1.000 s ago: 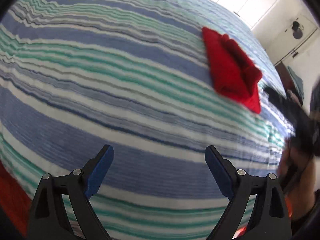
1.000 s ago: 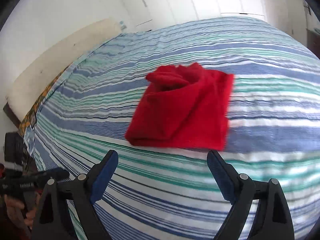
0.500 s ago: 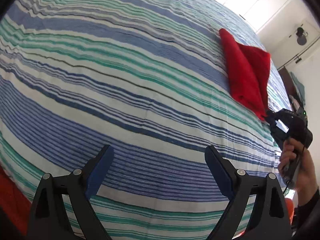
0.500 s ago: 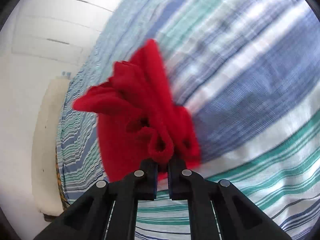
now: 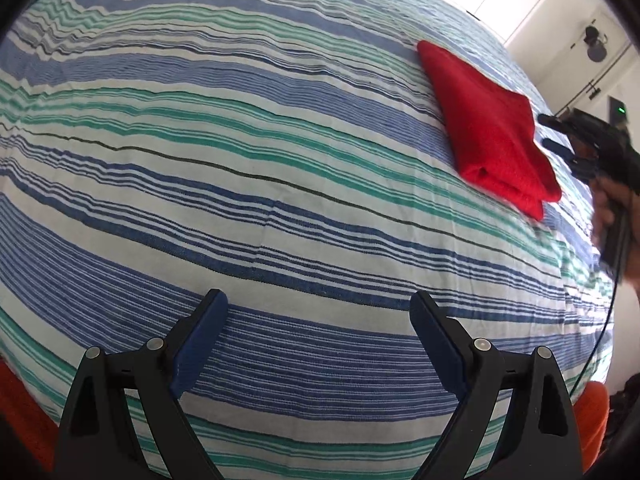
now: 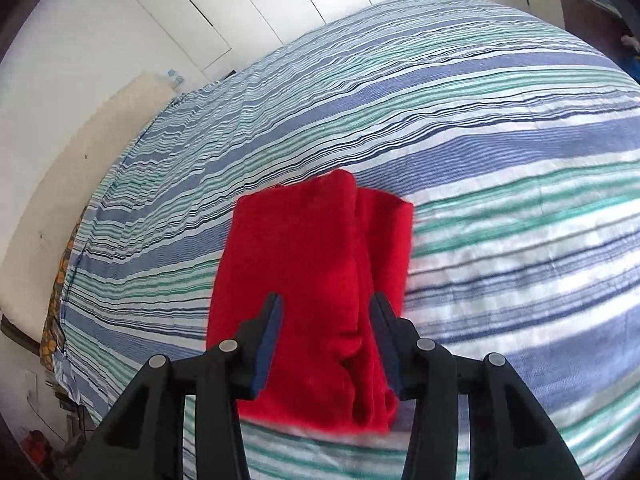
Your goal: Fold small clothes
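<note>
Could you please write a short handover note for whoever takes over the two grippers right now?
Left gripper: open, empty, over bare bedsheet, away from the cloth.
Right gripper: open, jaws either side of the near end of the red cloth, not clamped on it.
The cloth lies folded in a compact rectangle on the striped bed.
Done: the fold looks complete.
Left: check that the edges line up; no other clothes are in view.

Red cloth [image 6: 304, 280] – bedsheet [image 5: 240, 160] striped blue, green, white.

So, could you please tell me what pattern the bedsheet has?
The bedsheet has blue, green and white stripes, clearest in the left wrist view.
</note>
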The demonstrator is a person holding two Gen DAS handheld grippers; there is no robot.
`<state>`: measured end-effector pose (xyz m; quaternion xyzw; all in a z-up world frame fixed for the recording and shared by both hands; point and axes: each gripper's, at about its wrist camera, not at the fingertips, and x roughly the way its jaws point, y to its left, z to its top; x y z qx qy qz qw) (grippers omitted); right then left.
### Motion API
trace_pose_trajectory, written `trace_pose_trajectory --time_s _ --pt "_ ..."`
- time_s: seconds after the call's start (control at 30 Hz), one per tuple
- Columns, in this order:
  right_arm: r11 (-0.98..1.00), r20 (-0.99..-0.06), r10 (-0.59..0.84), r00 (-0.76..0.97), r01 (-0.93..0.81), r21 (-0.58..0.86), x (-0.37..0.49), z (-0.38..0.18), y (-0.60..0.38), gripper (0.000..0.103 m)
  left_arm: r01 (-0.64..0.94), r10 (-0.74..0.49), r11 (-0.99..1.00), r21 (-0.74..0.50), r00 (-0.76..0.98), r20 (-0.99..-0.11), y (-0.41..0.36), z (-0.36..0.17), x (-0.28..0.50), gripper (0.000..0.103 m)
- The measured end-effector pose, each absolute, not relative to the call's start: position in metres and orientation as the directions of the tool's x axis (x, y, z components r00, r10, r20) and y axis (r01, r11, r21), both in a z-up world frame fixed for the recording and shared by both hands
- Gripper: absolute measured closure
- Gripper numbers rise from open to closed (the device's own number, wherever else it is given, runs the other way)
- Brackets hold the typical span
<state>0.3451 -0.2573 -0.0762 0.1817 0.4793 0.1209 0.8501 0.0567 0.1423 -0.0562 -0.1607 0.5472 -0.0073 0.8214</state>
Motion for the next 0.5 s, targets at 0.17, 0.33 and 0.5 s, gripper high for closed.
trace_pose_trajectory --time_s 0.17,0.33,0.5 --pt "0.885 -0.797 0.423 0.430 -0.007 0.466 0.374 -0.117 -0.255 0.098 -0.172 -0.188 0.946 -0.274 0.395 -0.899 0.150 -0.056 0.052 0.010" --pt "0.899 -0.818 0.334 0.469 0.103 0.426 0.341 -0.117 -0.290 0.098 -0.153 -0.196 0.950 -0.270 0.380 -0.904 0.143 -0.062 0.059 0.010" --pt "0.861 -0.806 0.382 0.453 0.141 0.488 0.346 -0.137 -0.299 0.079 -0.135 -0.189 0.956 -0.259 0.391 -0.901 0.137 -0.052 0.057 0.010"
